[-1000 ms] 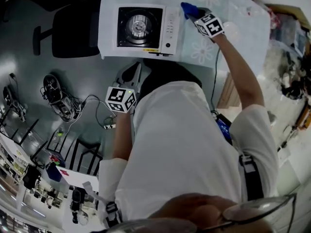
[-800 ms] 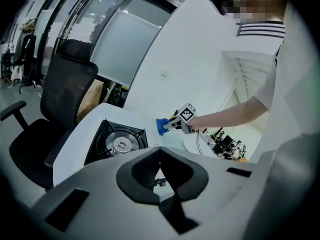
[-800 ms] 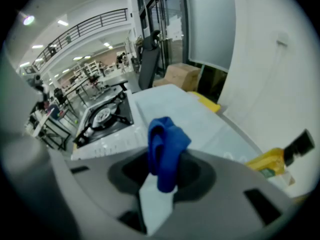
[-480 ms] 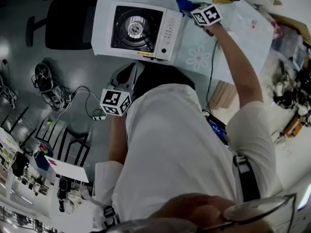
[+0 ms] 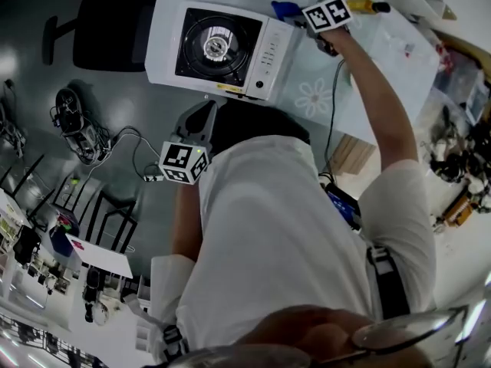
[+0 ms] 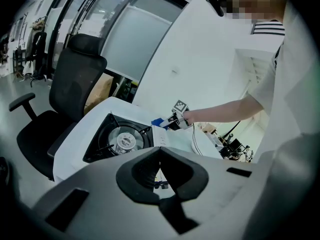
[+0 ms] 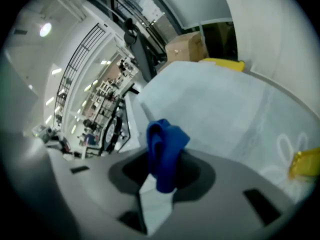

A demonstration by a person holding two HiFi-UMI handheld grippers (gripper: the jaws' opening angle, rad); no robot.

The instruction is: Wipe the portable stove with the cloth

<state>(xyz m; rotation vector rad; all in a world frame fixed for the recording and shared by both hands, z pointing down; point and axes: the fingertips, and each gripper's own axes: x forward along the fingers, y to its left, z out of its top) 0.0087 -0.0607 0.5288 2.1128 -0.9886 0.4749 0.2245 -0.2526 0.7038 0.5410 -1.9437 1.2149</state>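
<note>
Fingers of the right gripper (image 7: 162, 171) are closing tightly on the blue cloth (image 7: 167, 139), which is bunching up and sticking out in a fold past their tips. In the head view, the right gripper (image 5: 301, 14) is reaching out over the bench (image 5: 322, 90) and is carrying the cloth (image 5: 282, 8) to the far corner of the portable stove (image 5: 272, 44), just beside its control-panel end. Whether the cloth is touching the casing or hovering just off it, I cannot tell. The left gripper (image 5: 205, 117) is hanging back off the near edge of the bench, well apart from the stove, and its own view is showing its fingers (image 6: 142, 166) pressing together with nothing between them.

Judging by this, the pick-up part is looking done: the cloth is in hand and arriving at the stove. The wiping itself seems to be only beginning or not yet begun. The white top, the control panel and the dark burner well (image 5: 211, 43) are all waiting to be covered, and nothing on the surface is showing a wiped patch.
</note>
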